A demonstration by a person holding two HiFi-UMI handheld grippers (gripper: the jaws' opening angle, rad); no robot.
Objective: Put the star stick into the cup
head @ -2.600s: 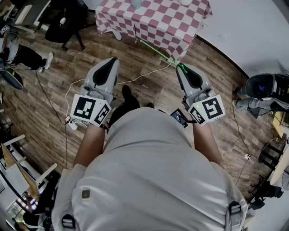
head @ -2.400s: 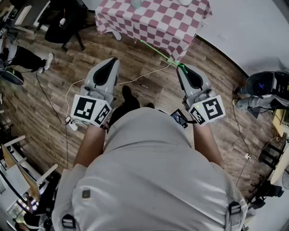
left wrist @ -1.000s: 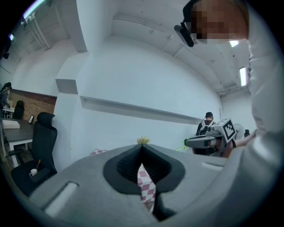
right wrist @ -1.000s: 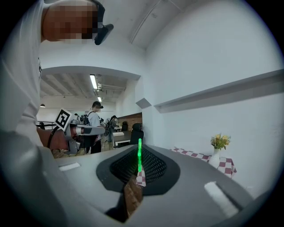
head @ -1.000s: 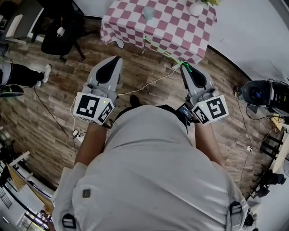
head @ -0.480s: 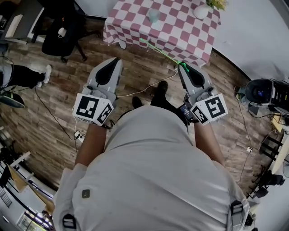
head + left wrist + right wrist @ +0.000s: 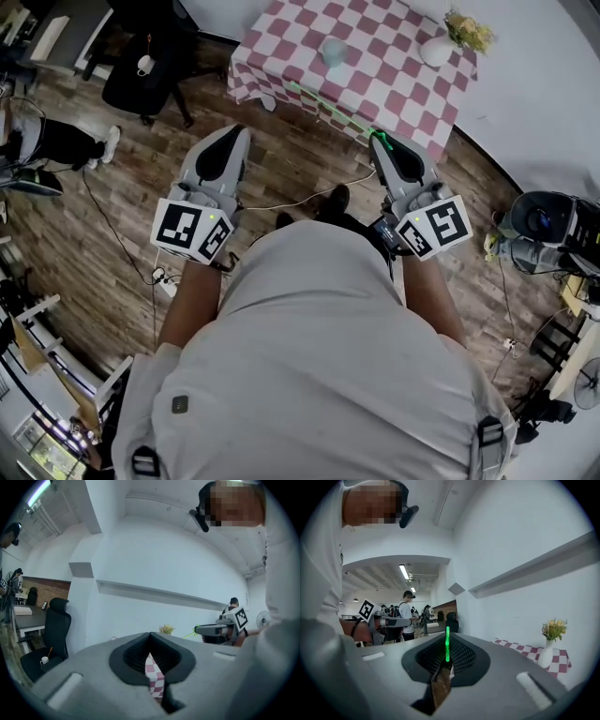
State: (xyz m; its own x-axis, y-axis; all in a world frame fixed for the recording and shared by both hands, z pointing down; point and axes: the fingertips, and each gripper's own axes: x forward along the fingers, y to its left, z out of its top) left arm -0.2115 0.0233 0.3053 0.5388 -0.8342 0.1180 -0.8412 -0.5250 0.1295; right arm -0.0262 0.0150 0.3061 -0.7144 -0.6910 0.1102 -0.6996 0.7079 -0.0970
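My right gripper (image 7: 378,139) is shut on a thin green star stick (image 7: 330,106) that slants up and left from its jaws, over the edge of the checked table (image 7: 394,84). In the right gripper view the stick (image 7: 447,644) glows green between the closed jaws of the right gripper (image 7: 446,660). A pale cup (image 7: 334,51) stands on the table beyond the stick's far end. My left gripper (image 7: 231,134) is shut and holds nothing, over the wooden floor left of the table; in its own view the left gripper (image 7: 151,656) shows only a slit of checked cloth.
A white vase with yellow flowers (image 7: 438,48) stands at the table's far right corner. A white cable (image 7: 309,195) crosses the wooden floor between the grippers. A black office chair (image 7: 142,75) is at far left, dark equipment (image 7: 551,223) by the right wall, and people (image 7: 404,616) stand in the room.
The table, cup and vase have come nearer and lower in the head view as the person walked forward. Both grippers stay shut, the stick still in the right one.
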